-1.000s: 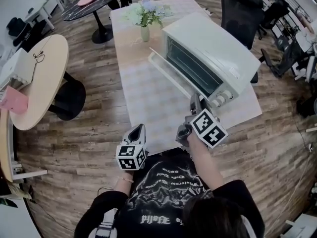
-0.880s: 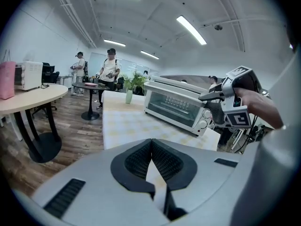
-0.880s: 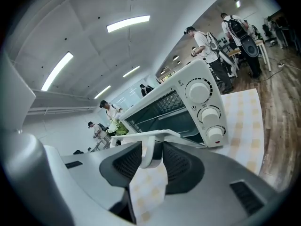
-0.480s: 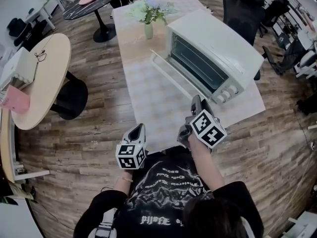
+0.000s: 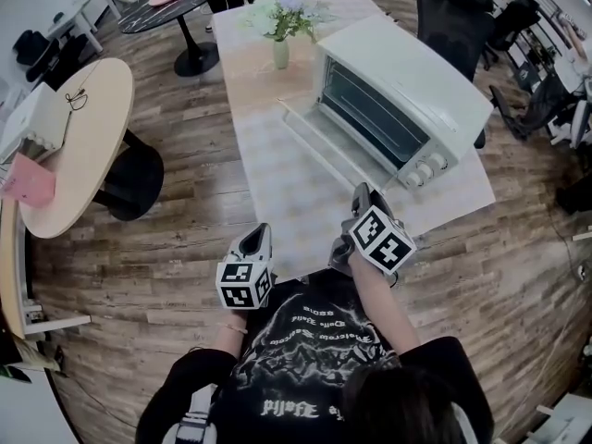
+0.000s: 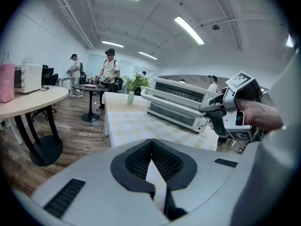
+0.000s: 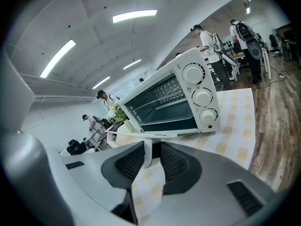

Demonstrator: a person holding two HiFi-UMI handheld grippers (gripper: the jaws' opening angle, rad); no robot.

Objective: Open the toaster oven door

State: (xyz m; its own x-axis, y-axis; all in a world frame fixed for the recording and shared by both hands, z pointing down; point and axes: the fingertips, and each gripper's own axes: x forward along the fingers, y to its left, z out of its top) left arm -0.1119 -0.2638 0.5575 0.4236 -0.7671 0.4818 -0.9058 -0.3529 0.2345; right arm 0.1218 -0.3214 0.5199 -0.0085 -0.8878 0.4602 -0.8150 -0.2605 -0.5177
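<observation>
Now, at the far left a round table [image 5: 83, 109] stands well apart from the work and plays no part in it. Next comes the left gripper [image 5: 258, 239], hanging at the near edge of the checked tablecloth [image 5: 277, 192] with its jaws closed tip to tip on nothing. It is idle.

Further back on the cloth, a vase of flowers [image 5: 281, 52] stands beside the far end of the toaster oven [image 5: 407, 72]. The oven sits on the right half of the table with its front turned towards the person.

What has changed is the door [image 5: 338, 141]. It was already well open a second ago, and since then it has swung a little further out and down. In the right gripper view it now lies about level in front of the oven mouth, so the dark cavity and rack are laid bare.

The right gripper [image 5: 361, 192] is at the near end of the door. Its jaws have just been closing to a middling gap. The white end of the handle [image 7: 148, 153] sits between the pads and seems to fill that gap, so I judge it held.

I judge the task all but done. What remains is to let go of the handle cleanly and draw back without lifting the door again.
</observation>
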